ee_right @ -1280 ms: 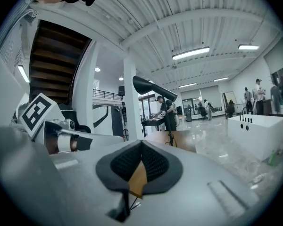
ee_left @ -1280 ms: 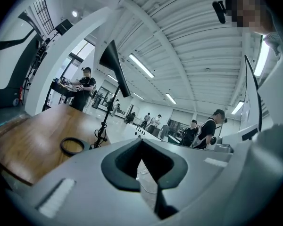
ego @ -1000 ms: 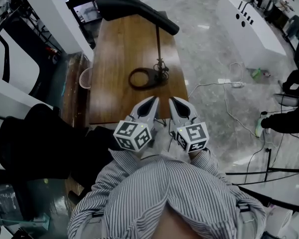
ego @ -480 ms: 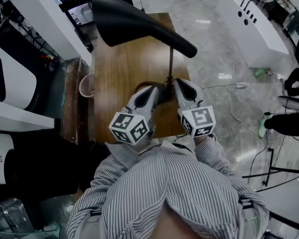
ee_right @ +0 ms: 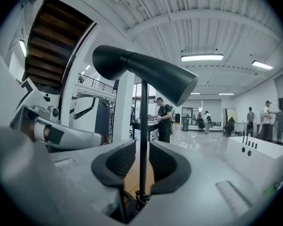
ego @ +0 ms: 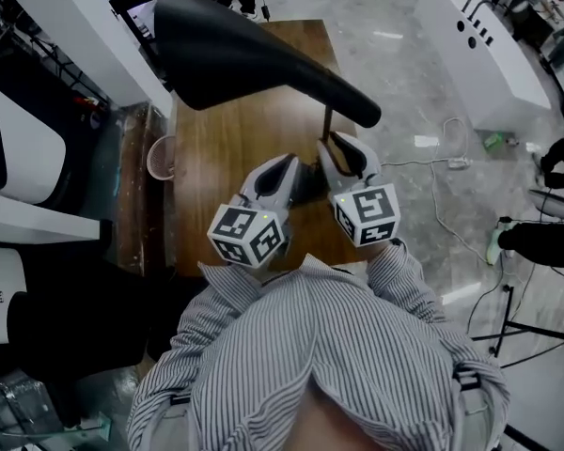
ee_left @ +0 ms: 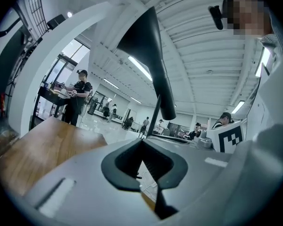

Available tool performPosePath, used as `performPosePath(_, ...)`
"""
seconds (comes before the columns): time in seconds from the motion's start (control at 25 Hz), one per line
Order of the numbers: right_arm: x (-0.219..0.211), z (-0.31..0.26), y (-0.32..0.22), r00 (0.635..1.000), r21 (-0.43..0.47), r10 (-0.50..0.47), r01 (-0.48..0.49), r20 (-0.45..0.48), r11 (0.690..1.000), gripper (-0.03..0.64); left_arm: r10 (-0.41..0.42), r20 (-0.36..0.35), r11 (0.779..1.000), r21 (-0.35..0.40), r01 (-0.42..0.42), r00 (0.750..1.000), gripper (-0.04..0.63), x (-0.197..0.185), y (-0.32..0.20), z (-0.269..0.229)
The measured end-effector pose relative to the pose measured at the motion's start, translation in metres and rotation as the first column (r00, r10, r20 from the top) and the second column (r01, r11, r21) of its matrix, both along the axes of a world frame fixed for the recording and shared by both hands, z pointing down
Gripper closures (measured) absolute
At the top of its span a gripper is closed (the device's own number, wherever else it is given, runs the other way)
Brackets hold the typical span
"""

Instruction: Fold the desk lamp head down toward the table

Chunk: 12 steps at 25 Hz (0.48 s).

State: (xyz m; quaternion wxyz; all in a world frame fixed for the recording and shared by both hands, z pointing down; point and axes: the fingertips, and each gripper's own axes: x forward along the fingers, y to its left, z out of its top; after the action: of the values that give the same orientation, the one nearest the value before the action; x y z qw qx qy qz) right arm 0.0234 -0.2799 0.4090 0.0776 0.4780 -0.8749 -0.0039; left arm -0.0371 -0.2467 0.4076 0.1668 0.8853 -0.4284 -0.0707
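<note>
The black desk lamp's head [ego: 254, 64] stands raised above the wooden table [ego: 216, 148], and its thin stem [ego: 327, 125] drops toward a base mostly hidden between my grippers. My left gripper [ego: 289, 161] is shut and empty, just left of the base. My right gripper [ego: 331, 141] also looks shut, with its tip right at the stem and nothing gripped. In the left gripper view the lamp head [ee_left: 148, 55] rises ahead and to the right of the left gripper [ee_left: 142, 142]. In the right gripper view the stem [ee_right: 142, 117] stands dead ahead of the right gripper [ee_right: 141, 144], under the head [ee_right: 146, 74].
A pale round bin [ego: 160, 156] sits by the table's left edge. White and black machines [ego: 38, 111] line the left side. A white counter [ego: 479, 50] and a floor cable [ego: 432, 163] lie to the right. People stand in the background [ee_left: 78, 95].
Both grippers have moved forward over the table to the lamp. Its base ring, open to view a second ago, is now mostly covered by them. The lamp head looms larger.
</note>
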Motion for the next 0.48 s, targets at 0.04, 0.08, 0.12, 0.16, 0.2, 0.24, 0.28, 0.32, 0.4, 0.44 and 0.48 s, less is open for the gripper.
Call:
performPosePath(0.04, 0.0, 0.0, -0.002, 1.0, 0.006, -0.009, 0.009, 0.002, 1.0, 0.538, -0.008, 0.003, 1.0, 0.009, 0.008, 1.0, 0.594, 0.0, -0.001, -0.002)
performPosePath(0.08, 0.001, -0.001, -0.004, 1.0, 0.015, -0.013, 0.013, 0.009, 1.0, 0.538, -0.016, 0.009, 1.0, 0.022, 0.016, 1.0, 0.594, 0.0, -0.002, -0.006)
performPosePath(0.12, 0.002, -0.002, -0.006, 1.0, 0.026, -0.013, 0.012, 0.019, 1.0, 0.542, -0.027, 0.018, 0.999, 0.042, 0.026, 0.999, 0.592, -0.001, -0.003, -0.01)
performPosePath(0.16, 0.004, -0.004, -0.008, 1.0, 0.035, -0.009, 0.008, 0.029, 0.999, 0.565, -0.041, 0.029, 0.997, 0.067, 0.039, 0.999, 0.591, -0.004, -0.004, -0.017)
performPosePath(0.2, 0.005, -0.004, -0.009, 0.999, 0.041, -0.008, 0.006, 0.035, 0.999, 0.575, -0.06, 0.04, 0.994, 0.099, 0.056, 0.997, 0.578, -0.008, -0.005, -0.025)
performPosePath(0.24, 0.005, -0.004, -0.009, 0.999, 0.046, -0.009, 0.007, 0.04, 0.999, 0.577, -0.083, 0.052, 0.988, 0.137, 0.075, 0.995, 0.554, -0.014, -0.005, -0.035)
performPosePath(0.28, 0.005, -0.004, -0.009, 0.999, 0.05, -0.012, 0.009, 0.043, 0.999, 0.577, -0.108, 0.065, 0.979, 0.18, 0.095, 0.992, 0.531, -0.021, -0.004, -0.047)
performPosePath(0.32, 0.004, -0.004, -0.009, 0.999, 0.053, -0.014, 0.012, 0.045, 0.999, 0.577, -0.135, 0.079, 0.967, 0.226, 0.114, 0.988, 0.514, -0.03, -0.002, -0.061)
performPosePath(0.4, 0.002, -0.005, -0.009, 0.999, 0.058, -0.02, 0.017, 0.051, 0.998, 0.577, -0.185, 0.109, 0.936, 0.323, 0.142, 0.977, 0.505, -0.047, 0.003, -0.092)
performPosePath(0.44, 0.001, -0.006, -0.009, 0.998, 0.059, -0.026, 0.022, 0.055, 0.998, 0.577, -0.21, 0.122, 0.917, 0.368, 0.152, 0.97, 0.505, -0.057, 0.005, -0.108)
performPosePath(0.48, 0.0, -0.006, -0.01, 0.998, 0.059, -0.033, 0.029, 0.06, 0.998, 0.577, -0.234, 0.133, 0.899, 0.408, 0.162, 0.963, 0.504, -0.067, 0.007, -0.122)
